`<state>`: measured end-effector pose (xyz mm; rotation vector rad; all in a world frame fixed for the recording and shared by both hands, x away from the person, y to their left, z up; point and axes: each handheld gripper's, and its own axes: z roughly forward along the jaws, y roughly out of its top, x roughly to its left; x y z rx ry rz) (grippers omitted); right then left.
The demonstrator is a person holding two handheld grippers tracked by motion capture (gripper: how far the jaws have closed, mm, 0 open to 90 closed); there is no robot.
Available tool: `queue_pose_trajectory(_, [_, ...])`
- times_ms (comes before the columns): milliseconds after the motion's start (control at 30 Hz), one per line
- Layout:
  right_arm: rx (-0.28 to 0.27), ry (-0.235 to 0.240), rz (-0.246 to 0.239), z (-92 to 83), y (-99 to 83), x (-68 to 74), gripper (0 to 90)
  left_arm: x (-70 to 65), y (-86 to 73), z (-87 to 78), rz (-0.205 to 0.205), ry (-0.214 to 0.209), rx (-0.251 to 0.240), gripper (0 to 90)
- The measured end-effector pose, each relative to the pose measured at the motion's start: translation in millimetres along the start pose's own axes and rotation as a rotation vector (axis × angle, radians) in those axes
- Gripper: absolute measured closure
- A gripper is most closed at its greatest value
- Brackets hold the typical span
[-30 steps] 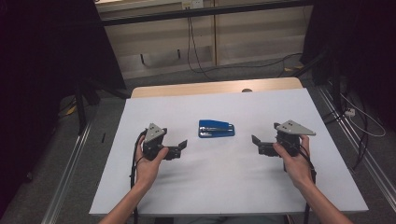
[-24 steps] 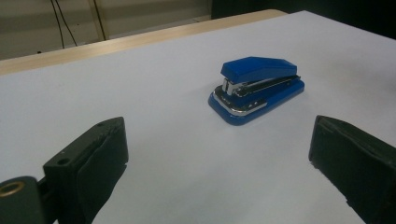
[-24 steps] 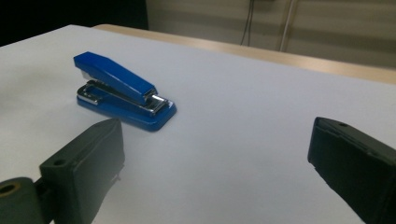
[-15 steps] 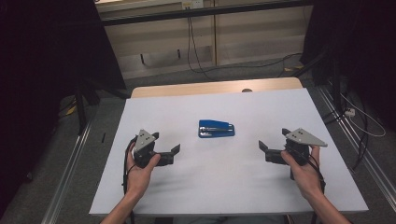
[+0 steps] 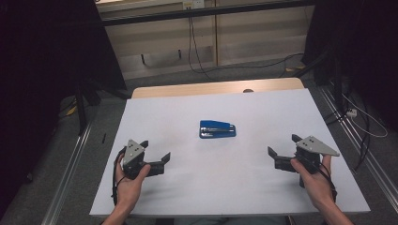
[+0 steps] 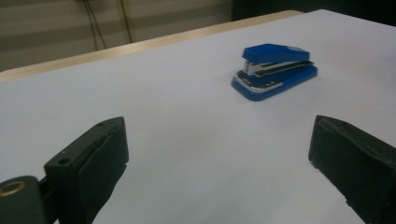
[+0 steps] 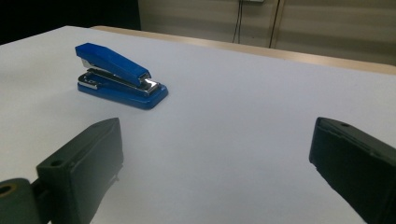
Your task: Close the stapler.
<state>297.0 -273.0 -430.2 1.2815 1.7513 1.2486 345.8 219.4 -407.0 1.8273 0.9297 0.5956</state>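
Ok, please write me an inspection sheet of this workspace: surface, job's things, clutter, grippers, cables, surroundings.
Surface: white sheet over a wooden table; flat, no marks seen.
Job's things: blue stapler, closed, lying alone near the middle.
Clutter: nothing seen.
Grippers: left gripper and right gripper both open, empty, near the front edge, apart from the stapler.
Cables: black cable loops around the left hand; black cables on the floor beyond the table.
Surroundings: grey floor, dark frames at both sides.

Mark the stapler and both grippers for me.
stapler [image 5: 217, 129], high view, on its blue top arm.
left gripper [image 5: 155, 152], high view, between its open fingertips.
right gripper [image 5: 283, 145], high view, between its open fingertips.
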Motion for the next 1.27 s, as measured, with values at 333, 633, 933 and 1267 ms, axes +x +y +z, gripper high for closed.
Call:
queue_pose_trajectory(333, [0.000,-0.024,0.020,-14.3,-8.0,-4.3,2.2,7.5,-13.3,-18.3,-0.031,0.025,-0.008,4.9])
queue_pose_trajectory(633, [-0.020,-0.030,0.014,-25.8,-13.9,1.2,2.0,4.1,-22.7,-28.1,-0.032,0.015,0.004,4.9])
queue_pose_trajectory(933, [-0.043,-0.041,0.024,-25.4,-16.6,-1.5,1.9,1.6,-25.4,-27.2,-0.041,-0.005,0.015,4.9])
queue_pose_trajectory(1267, [-0.037,-0.034,0.019,-22.3,-17.3,-0.1,1.8,2.9,-25.4,-25.3,-0.042,-0.006,0.012,4.9])
